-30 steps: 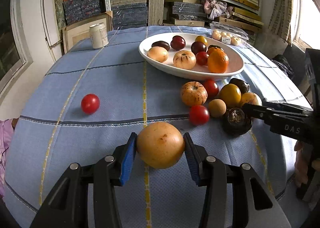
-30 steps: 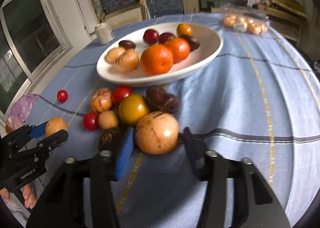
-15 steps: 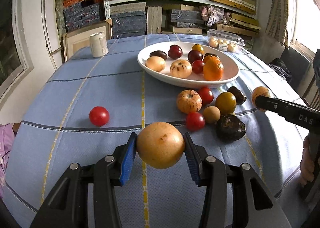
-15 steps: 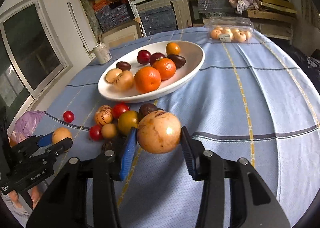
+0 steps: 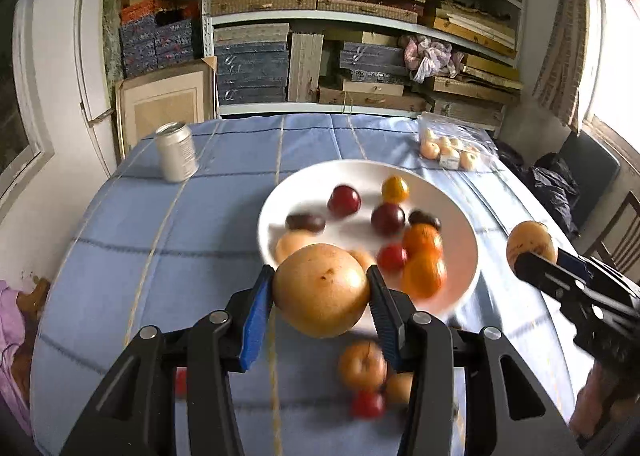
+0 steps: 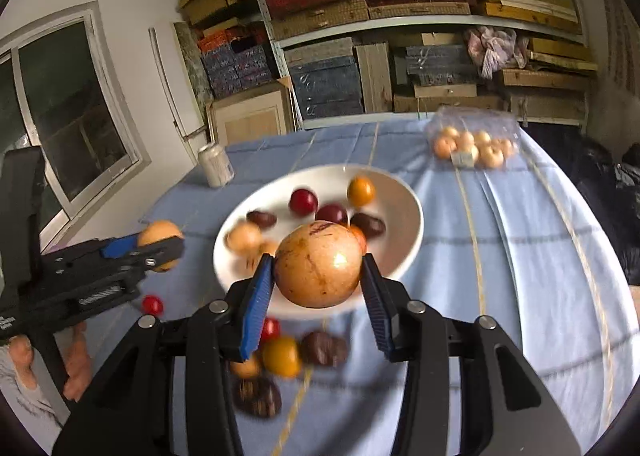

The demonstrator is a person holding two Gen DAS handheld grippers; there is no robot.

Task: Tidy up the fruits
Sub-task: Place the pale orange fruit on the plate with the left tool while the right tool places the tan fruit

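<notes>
My left gripper [image 5: 320,292] is shut on a round tan fruit [image 5: 322,290], held in the air in front of the white oval dish [image 5: 460,224]. The dish holds several oranges, plums and pale fruits. My right gripper [image 6: 318,276] is shut on a speckled tan fruit [image 6: 318,270], also lifted before the dish [image 6: 408,212]. Each gripper shows in the other's view: the right one [image 5: 532,252] at the right edge, the left one [image 6: 160,244] at the left. Loose fruits [image 6: 282,354] lie on the cloth below, blurred.
A silver can [image 5: 176,152] stands at the table's far left. A clear bag of small pale fruits [image 5: 452,146] lies at the far right. A small red fruit [image 6: 153,304] sits alone on the blue checked cloth [image 5: 160,240]. Shelves of boxes stand behind the table.
Both grippers have risen off the table with their fruits and moved toward the dish. The loose fruits now lie lower in both views.
</notes>
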